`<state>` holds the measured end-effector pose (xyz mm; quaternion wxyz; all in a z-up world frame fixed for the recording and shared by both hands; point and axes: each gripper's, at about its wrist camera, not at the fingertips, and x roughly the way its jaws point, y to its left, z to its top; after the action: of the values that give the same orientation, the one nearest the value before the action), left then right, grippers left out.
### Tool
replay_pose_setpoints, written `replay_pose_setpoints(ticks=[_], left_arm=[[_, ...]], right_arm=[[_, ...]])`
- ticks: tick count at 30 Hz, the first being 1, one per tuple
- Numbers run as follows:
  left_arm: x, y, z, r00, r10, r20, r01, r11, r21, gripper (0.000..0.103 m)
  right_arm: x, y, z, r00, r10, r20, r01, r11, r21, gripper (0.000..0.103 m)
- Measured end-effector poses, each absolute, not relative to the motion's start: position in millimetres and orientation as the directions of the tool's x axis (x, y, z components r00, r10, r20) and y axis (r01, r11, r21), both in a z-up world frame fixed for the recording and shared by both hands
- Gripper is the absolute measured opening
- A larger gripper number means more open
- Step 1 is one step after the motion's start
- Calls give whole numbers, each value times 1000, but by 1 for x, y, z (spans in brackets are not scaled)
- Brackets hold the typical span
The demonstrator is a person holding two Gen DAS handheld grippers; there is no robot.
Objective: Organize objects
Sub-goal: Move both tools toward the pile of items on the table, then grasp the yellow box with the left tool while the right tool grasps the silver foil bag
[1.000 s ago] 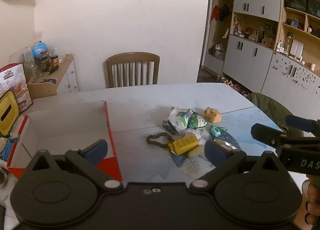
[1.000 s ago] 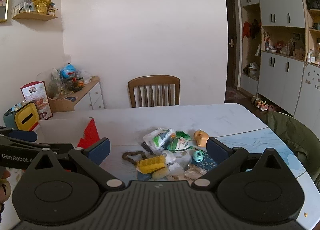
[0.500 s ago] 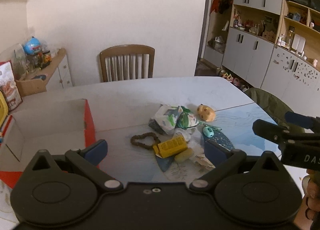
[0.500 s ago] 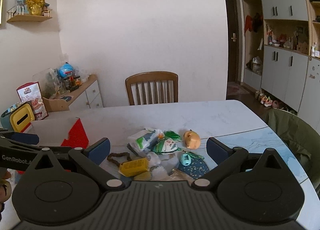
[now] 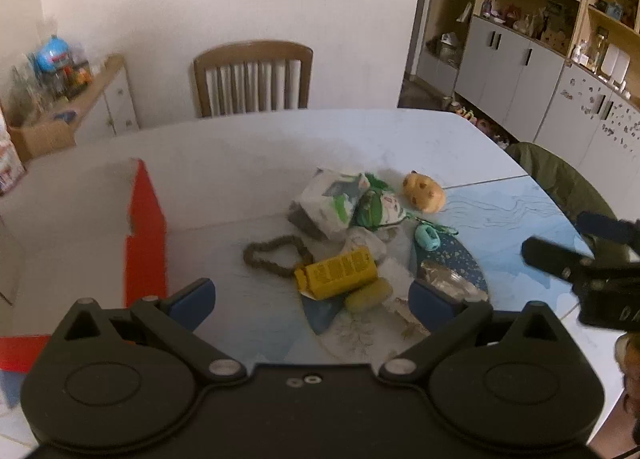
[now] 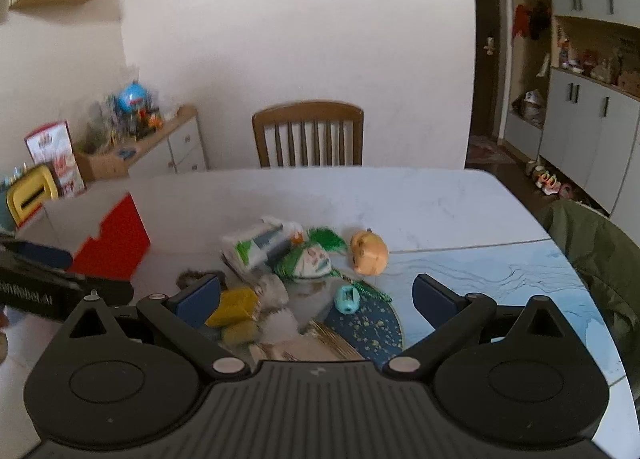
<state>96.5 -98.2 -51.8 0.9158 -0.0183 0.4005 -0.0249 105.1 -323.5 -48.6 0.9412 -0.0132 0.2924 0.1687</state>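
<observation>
You hold both hand-held grippers, left [image 5: 312, 293] and right [image 6: 316, 297], spread and empty above the bench's [image 5: 240, 147] clutter, beside the open red box [image 5: 146, 227] likely meant to receive it.

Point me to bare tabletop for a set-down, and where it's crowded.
Free: the table's far stretch between the wooden chair and the pile; also the strip between the red-and-white box and bead bracelet. Crowded: around the yellow block.
</observation>
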Motion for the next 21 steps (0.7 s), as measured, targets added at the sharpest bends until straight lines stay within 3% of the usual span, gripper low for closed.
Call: replay_pose_setpoints(ticks=[12, 21], left_arm=[[153, -104, -101, 612, -49, -789, -17, 997, -75, 102], [189, -112, -132, 537, -72, -840, -8, 996, -90, 103]], right_arm=[[139, -321, -111, 623, 352, -699, -422, 903, 78, 100], [159, -311, -133, 573, 372, -731, -505, 862, 43, 100]])
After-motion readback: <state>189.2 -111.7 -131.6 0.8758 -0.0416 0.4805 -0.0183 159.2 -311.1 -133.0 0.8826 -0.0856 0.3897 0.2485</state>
